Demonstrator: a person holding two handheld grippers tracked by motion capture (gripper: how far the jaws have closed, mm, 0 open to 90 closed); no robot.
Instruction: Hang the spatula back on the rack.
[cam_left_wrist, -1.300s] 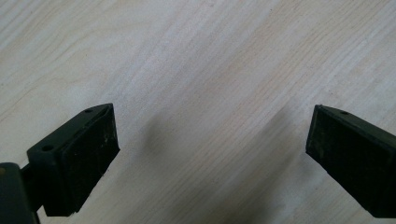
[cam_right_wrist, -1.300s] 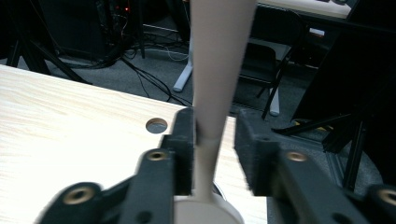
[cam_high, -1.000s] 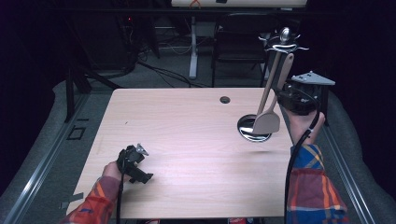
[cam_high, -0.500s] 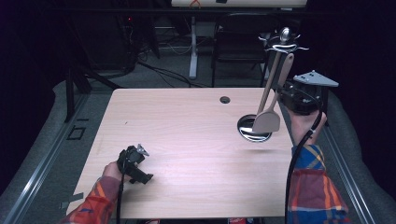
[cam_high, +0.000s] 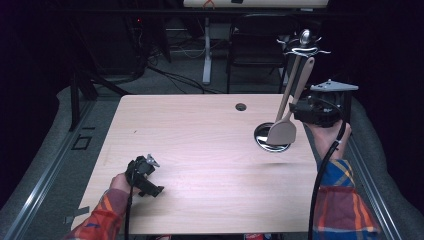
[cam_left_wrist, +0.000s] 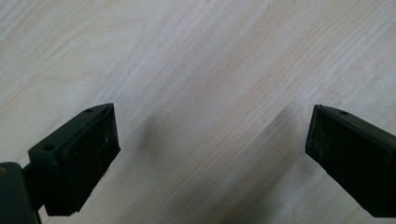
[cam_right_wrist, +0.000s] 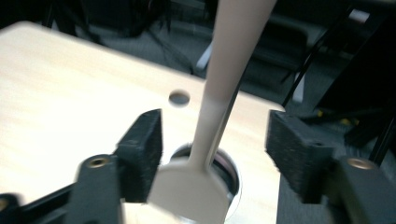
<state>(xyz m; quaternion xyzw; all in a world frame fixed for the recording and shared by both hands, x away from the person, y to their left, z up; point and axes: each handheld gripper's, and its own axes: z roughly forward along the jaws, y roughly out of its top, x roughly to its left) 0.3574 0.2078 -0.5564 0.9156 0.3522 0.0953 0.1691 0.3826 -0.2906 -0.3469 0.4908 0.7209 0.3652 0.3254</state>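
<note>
Pale wood grain covers the table (cam_high: 200, 150), which is bare apart from a small dark round hole (cam_high: 241, 106) near its far edge and the metal base (cam_high: 271, 137) of a utensil stand (cam_high: 303, 45) at its right side. From the stand's hooked top hangs a beige spatula (cam_high: 290, 107), its handle slanting down and to the left and its flat blade just above the base. A thin metal post runs close beside the handle, so the two nearly overlap in the high view. Beyond the table lie dark floor, cables, a white table leg (cam_high: 206, 55) and a dark chair (cam_high: 255, 50). The right gripper (cam_high: 295, 111) is held up off the table at its right edge, just beside the spatula, the hand below it and the plaid sleeve (cam_high: 340, 200) rising from the bottom edge. In the right gripper view the spatula's handle (cam_right_wrist: 224, 93) passes between the two black pads (cam_right_wrist: 142, 154), which stand wide apart on either side of it without touching it, so this gripper is released. The left gripper (cam_high: 145, 175) rests low near the table's near left corner, well apart from the stand, tilted towards the tabletop. In the left gripper view its jaws are spread wide over bare wood (cam_left_wrist: 210, 93), holding nothing.
</note>
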